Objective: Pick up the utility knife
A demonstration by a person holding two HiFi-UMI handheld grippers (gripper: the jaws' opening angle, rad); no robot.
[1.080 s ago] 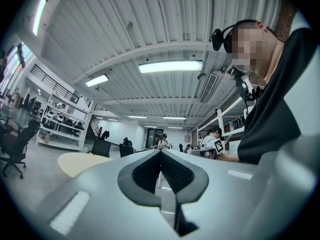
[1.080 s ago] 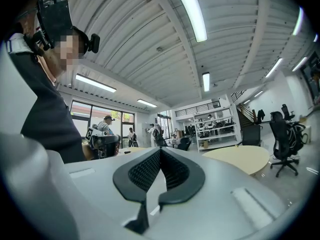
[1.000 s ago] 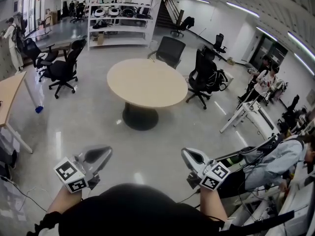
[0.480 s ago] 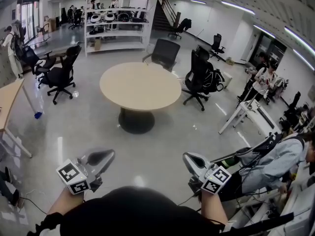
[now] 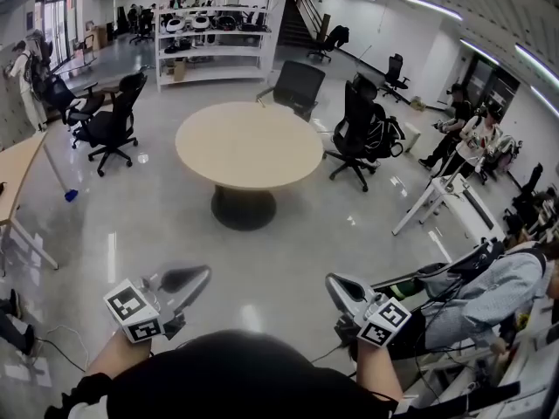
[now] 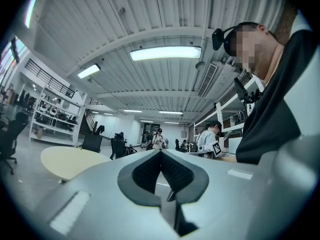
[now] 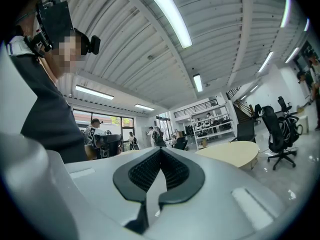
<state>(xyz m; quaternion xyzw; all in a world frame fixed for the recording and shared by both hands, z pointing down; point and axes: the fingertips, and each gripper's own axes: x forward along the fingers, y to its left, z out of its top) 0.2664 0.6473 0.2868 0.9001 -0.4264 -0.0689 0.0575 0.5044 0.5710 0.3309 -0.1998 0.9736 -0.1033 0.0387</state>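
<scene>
No utility knife shows in any view. In the head view my left gripper [image 5: 197, 276] and right gripper [image 5: 333, 280] are held level in front of my body, over the bare grey floor. Both point toward a round beige table [image 5: 249, 147] some way ahead. In the left gripper view the left gripper [image 6: 161, 152] has its dark pads meeting at the tips with nothing between them. The right gripper [image 7: 161, 150] looks the same in the right gripper view: shut and empty.
Black office chairs [image 5: 359, 129] stand behind and beside the table, and another chair [image 5: 109, 122] at the left. A white shelf rack [image 5: 210, 37] lines the back. A wooden desk [image 5: 16, 177] sits far left. People and white desks [image 5: 450, 195] crowd the right side.
The whole room has shifted a little in the head view as I move across the floor. Both grippers keep their pose in front of me and stay shut.
</scene>
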